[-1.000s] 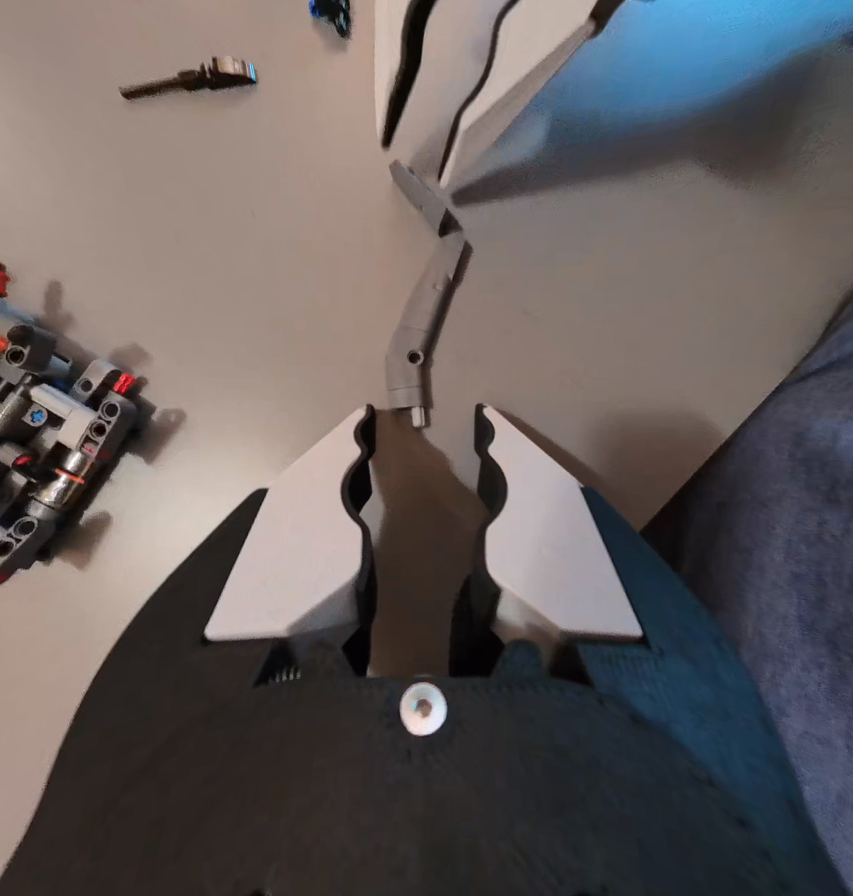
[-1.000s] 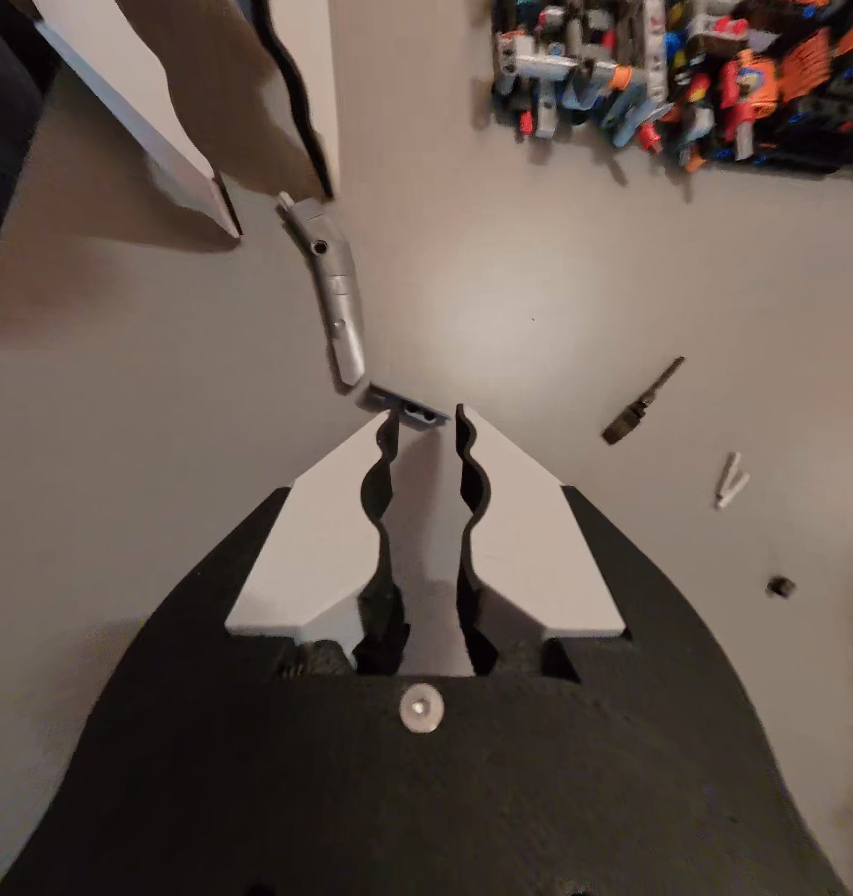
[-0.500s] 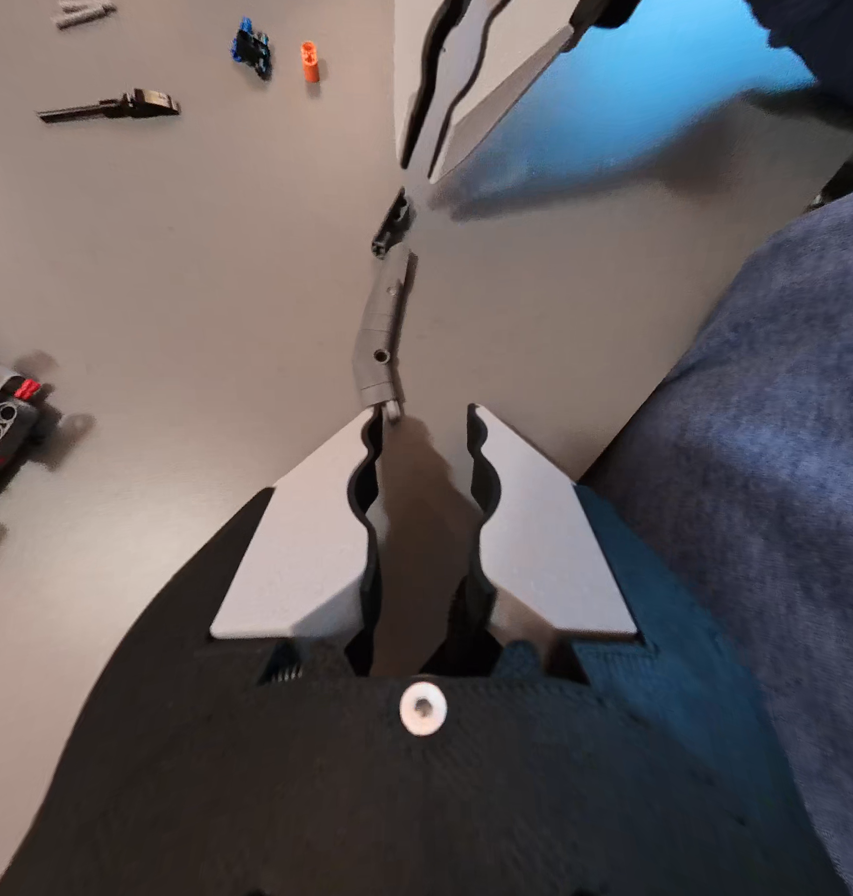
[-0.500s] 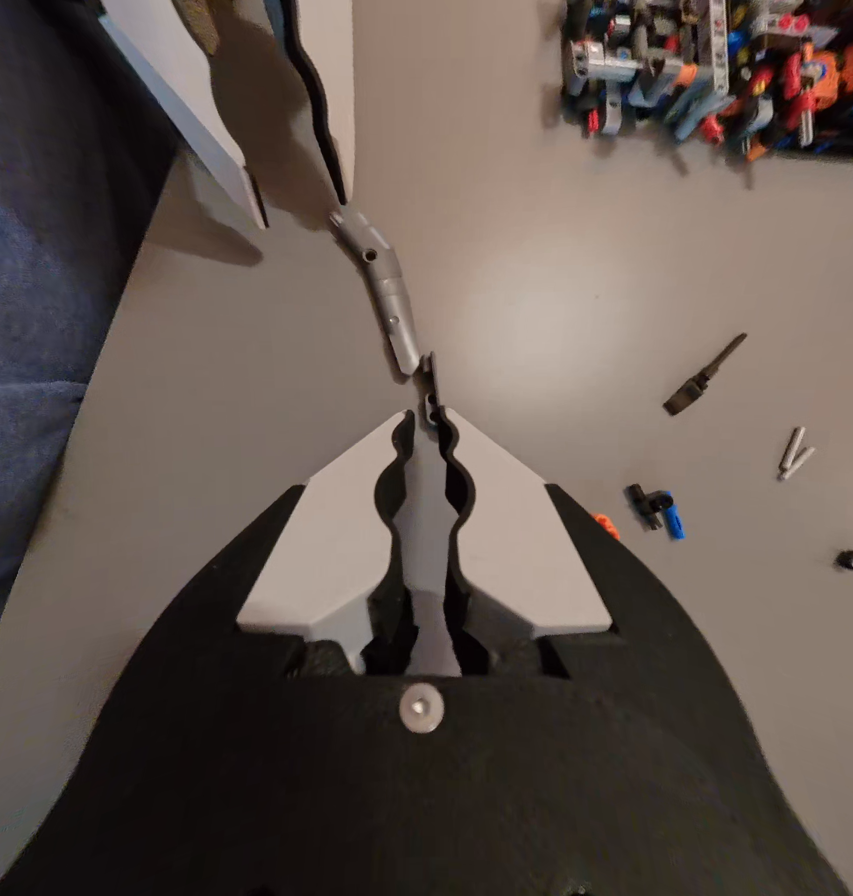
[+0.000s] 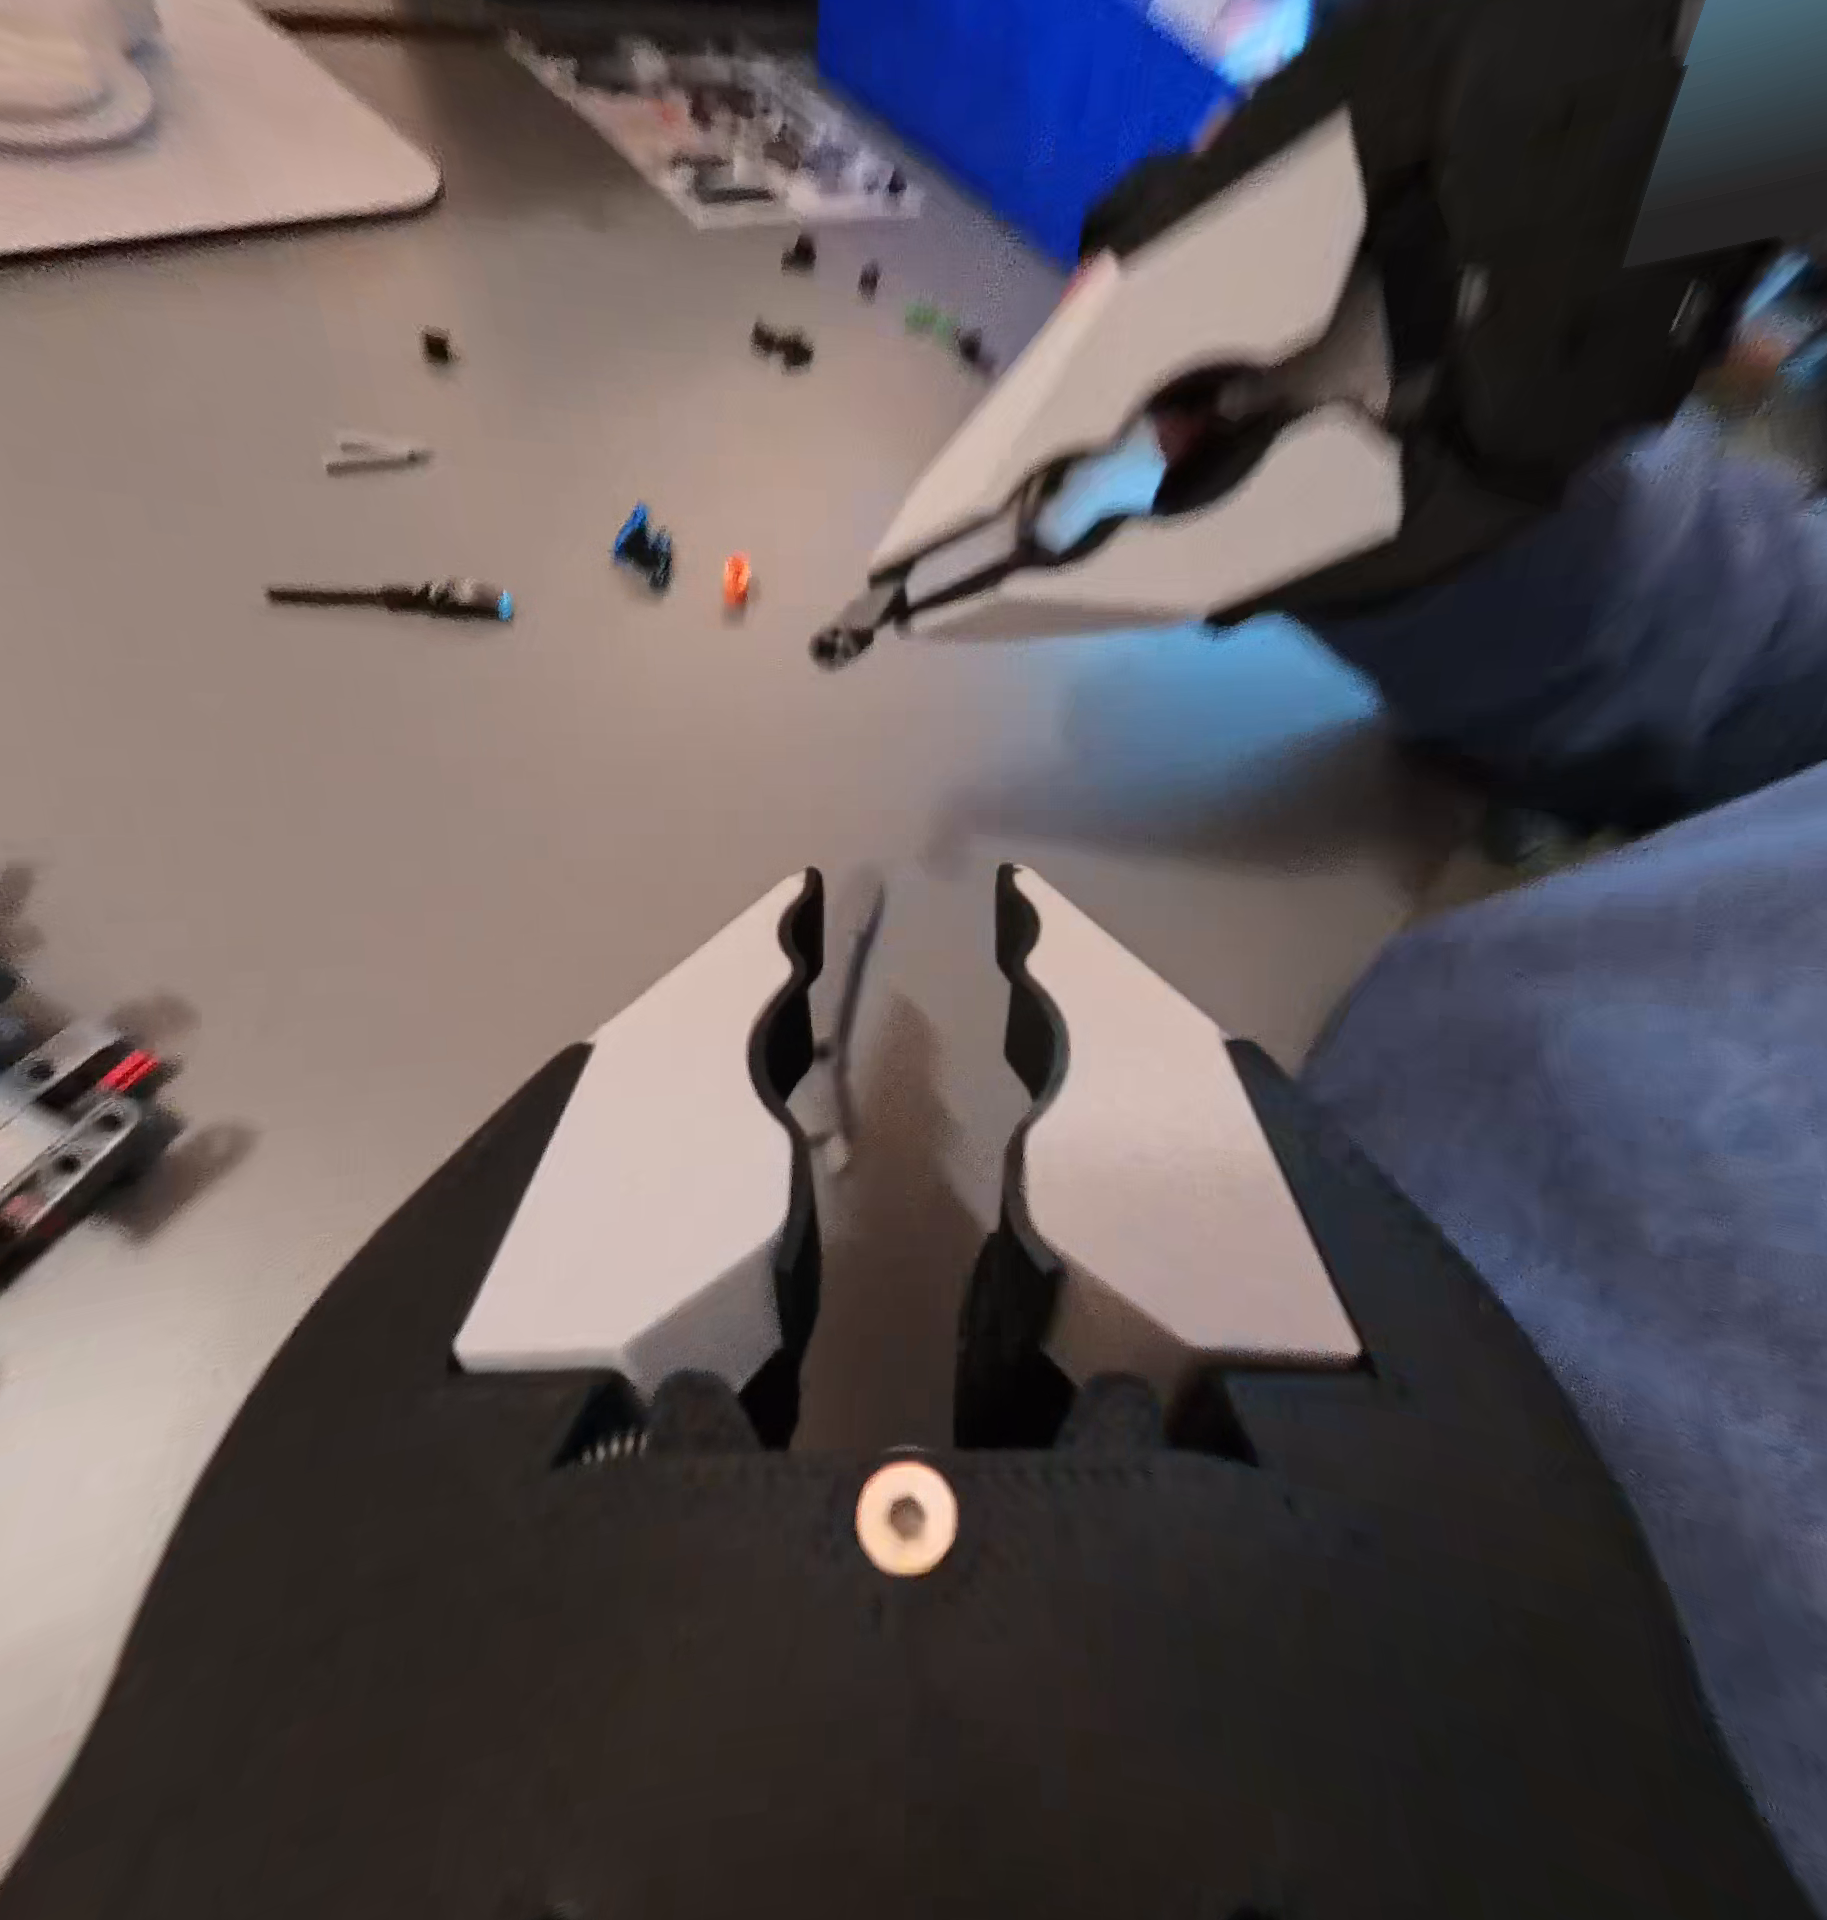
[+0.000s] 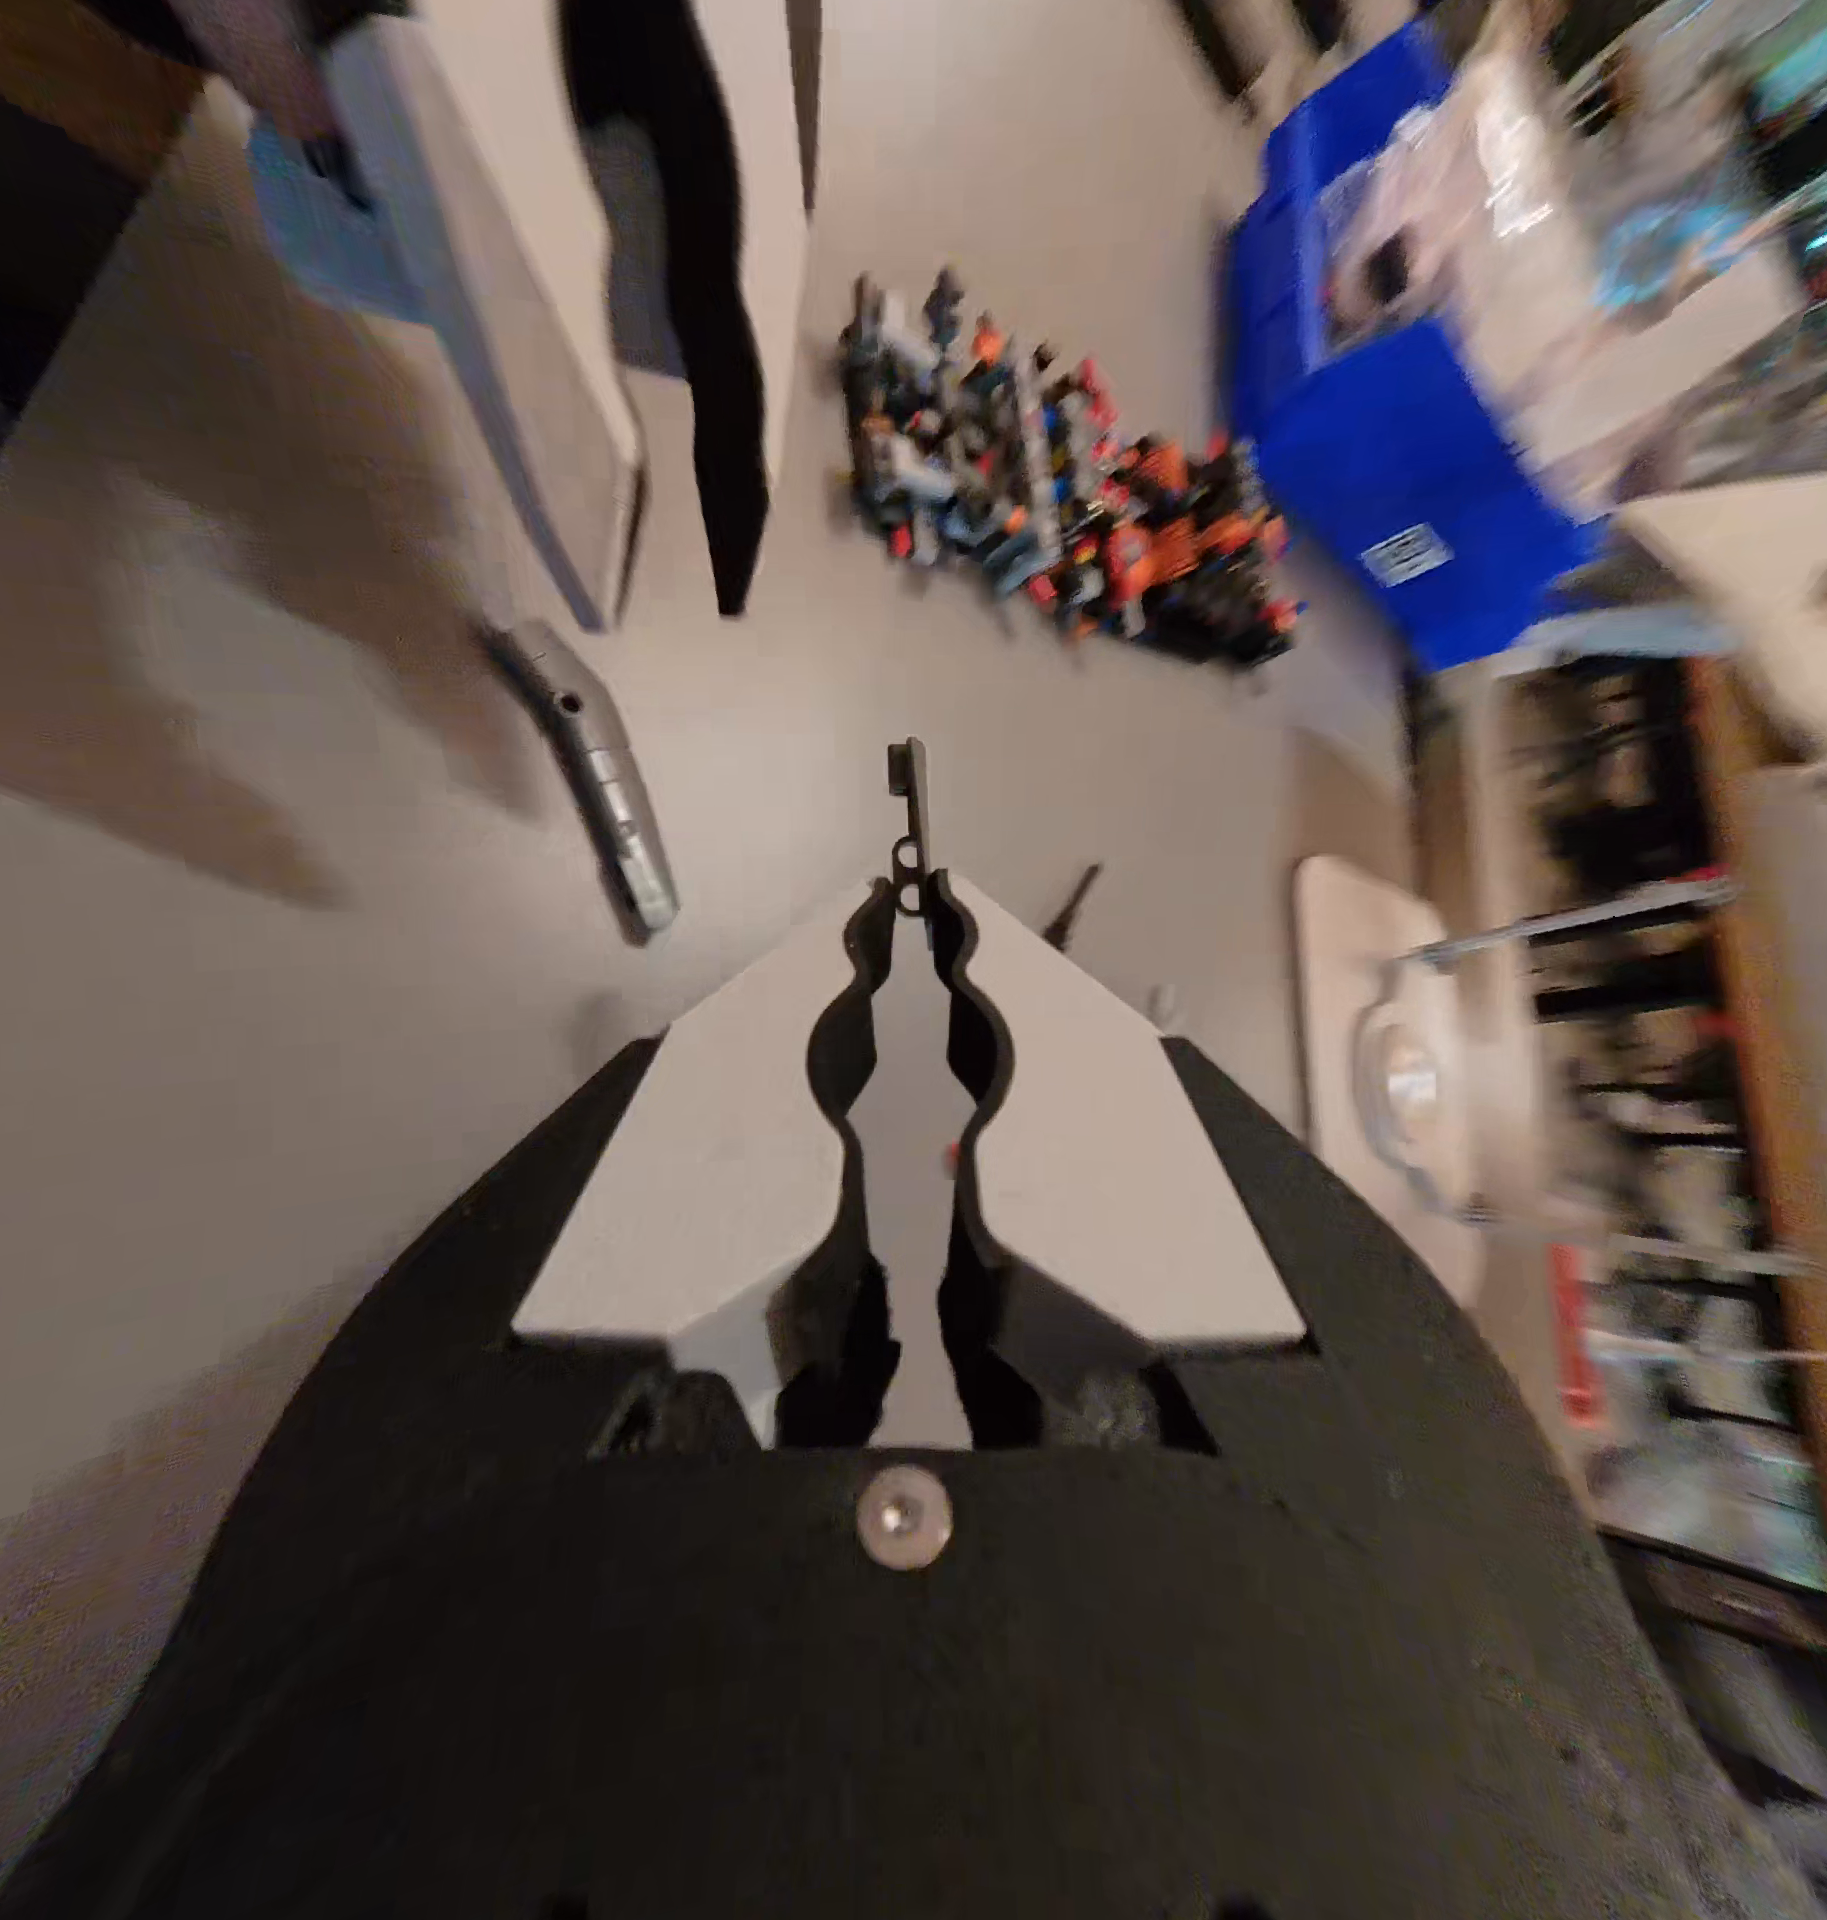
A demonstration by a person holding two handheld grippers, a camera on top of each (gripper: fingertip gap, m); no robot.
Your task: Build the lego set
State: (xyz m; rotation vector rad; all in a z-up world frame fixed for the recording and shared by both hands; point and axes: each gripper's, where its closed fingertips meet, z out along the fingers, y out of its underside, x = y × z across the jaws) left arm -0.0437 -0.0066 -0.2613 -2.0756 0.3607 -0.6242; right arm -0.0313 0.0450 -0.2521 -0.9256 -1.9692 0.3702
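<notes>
While the right gripper (image 6: pixel 909 883) pinches a small black connector piece (image 6: pixel 911 805) at its tips, lifted beside the curved grey lego beam (image 6: pixel 597 774) on the table (image 6: pixel 265 1143), only the left wrist view shows the left gripper (image 5: pixel 907 883) spread empty over that beam.

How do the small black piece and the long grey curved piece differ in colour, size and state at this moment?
1. The small black piece is black and short; the grey curved piece is silver-grey and clearly longer.
2. The black piece is pinched at the tips of the right claw; the grey piece lies free on the table, ungripped.
3. The left claw is open around the grey piece, not closed on it.
Both are lego parts with pin holes.
</notes>
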